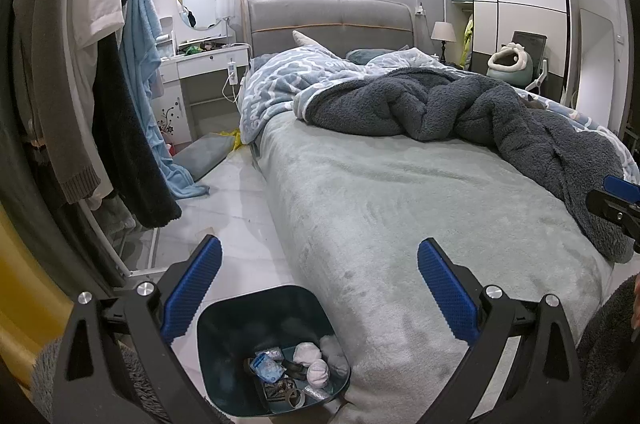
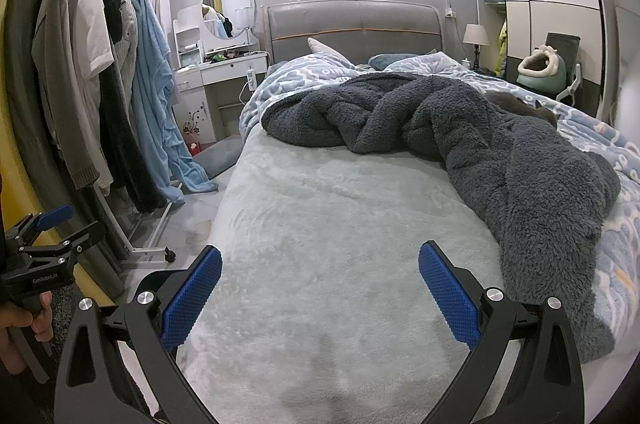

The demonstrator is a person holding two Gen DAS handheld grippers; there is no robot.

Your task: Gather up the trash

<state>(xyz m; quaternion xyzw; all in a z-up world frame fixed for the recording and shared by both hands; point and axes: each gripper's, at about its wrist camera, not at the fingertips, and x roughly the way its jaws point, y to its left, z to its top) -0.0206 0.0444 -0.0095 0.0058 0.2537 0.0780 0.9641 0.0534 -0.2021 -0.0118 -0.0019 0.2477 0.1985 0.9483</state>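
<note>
Two empty claws are hanging over a bed, with the bin down below.

The left gripper (image 1: 319,288) is spread wide and holding nothing, above the dark trash bin (image 1: 224,344) sitting on the floor, touching the bed (image 1: 400,192). White paper balls (image 1: 306,354) and wrappers (image 1: 266,370) are lying inside it. The right gripper (image 2: 320,290) is spread wide too, over the pale sheet, near a dark fuzzy blanket (image 2: 500,144).

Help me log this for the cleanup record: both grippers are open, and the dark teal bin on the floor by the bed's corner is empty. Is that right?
Not quite: the bin is not empty. The left wrist view shows crumpled white tissues and wrappers at its bottom. The rest holds: it stands on the floor at the bed corner, and the left gripper and right gripper are both open.
</note>
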